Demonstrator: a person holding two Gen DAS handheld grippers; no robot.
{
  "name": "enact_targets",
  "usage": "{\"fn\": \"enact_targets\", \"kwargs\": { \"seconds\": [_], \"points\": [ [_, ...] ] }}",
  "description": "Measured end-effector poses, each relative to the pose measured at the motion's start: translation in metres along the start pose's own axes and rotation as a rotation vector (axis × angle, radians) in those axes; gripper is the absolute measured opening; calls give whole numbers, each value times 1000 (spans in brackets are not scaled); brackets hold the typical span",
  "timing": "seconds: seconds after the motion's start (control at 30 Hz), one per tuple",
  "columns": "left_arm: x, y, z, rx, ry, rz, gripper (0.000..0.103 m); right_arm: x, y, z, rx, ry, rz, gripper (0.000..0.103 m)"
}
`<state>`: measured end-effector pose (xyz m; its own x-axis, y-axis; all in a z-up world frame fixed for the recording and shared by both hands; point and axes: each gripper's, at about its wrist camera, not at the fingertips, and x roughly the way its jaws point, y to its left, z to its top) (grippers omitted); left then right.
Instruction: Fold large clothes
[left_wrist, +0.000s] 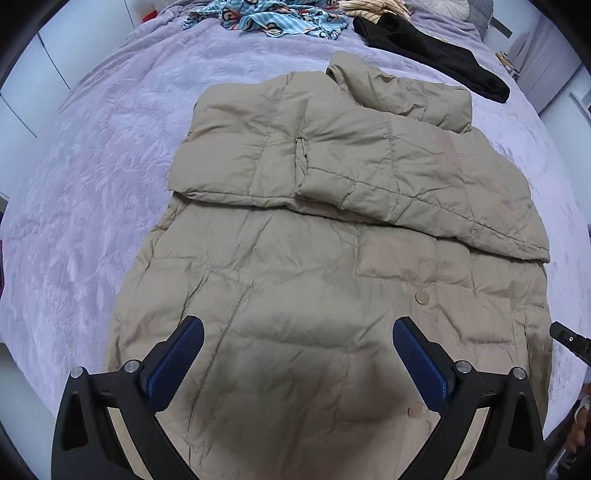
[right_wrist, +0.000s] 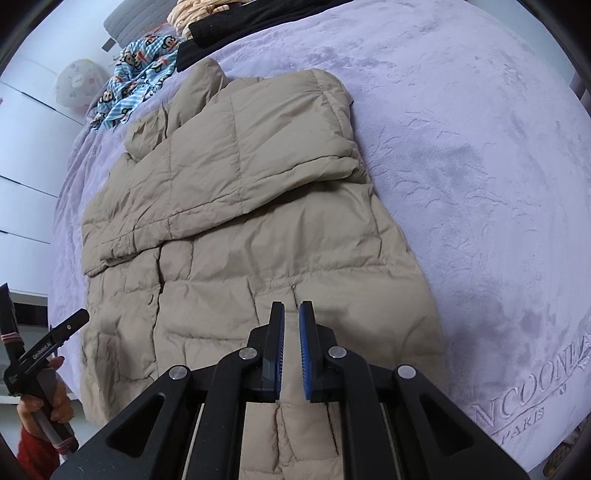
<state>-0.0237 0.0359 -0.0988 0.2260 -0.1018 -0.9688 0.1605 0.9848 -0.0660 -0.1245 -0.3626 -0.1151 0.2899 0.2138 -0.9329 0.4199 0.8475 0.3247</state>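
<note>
Lilac blanket (left_wrist: 92, 184) under beige coat (left_wrist: 314, 277)

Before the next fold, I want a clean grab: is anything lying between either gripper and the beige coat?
Nothing visible. The left gripper hangs open directly over the beige coat, and the right gripper, shut and empty, is above its lower part. The black garment and blue patterned cloth lie beyond the collar.

left wrist view: looks steeply down from close above the near hem of the tan puffer coat (left_wrist: 314, 258), facing up the lavender bedspread (left_wrist: 92, 184).
right wrist view: same steep, close look, nearer the coat's right edge.
shared: coat, bedspread, blue cartoon-print garment (right_wrist: 140, 70), black garment (left_wrist: 443, 62).
</note>
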Motion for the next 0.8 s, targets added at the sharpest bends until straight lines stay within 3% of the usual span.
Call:
{"fn": "enact_targets", "kwargs": {
  "seconds": [0.07,0.17,0.33,0.43,0.53,0.6,0.73,0.8],
  "points": [
    [-4,4,-7,-11,18,-14,102,-3,3,-5,-11,10,7,15],
    [-14,7,-18,-26,17,-15,102,-9,5,-13,-9,11,5,60],
    [-29,8,-35,-37,10,3,102,-14,8,-26,-11,40,14,62],
    [-36,10,-44,-44,12,-11,102,-17,10,-36,0,47,23,79],
    [-40,14,-53,-39,23,-48,102,-15,11,-47,20,66,33,81],
    [-40,17,-60,-26,31,-50,102,-13,13,-54,35,79,36,86],
    [-37,26,-74,5,63,-53,102,-9,27,-73,49,88,42,86],
    [-37,30,-82,23,67,-57,102,-8,36,-83,52,86,54,94]
  ]
}}
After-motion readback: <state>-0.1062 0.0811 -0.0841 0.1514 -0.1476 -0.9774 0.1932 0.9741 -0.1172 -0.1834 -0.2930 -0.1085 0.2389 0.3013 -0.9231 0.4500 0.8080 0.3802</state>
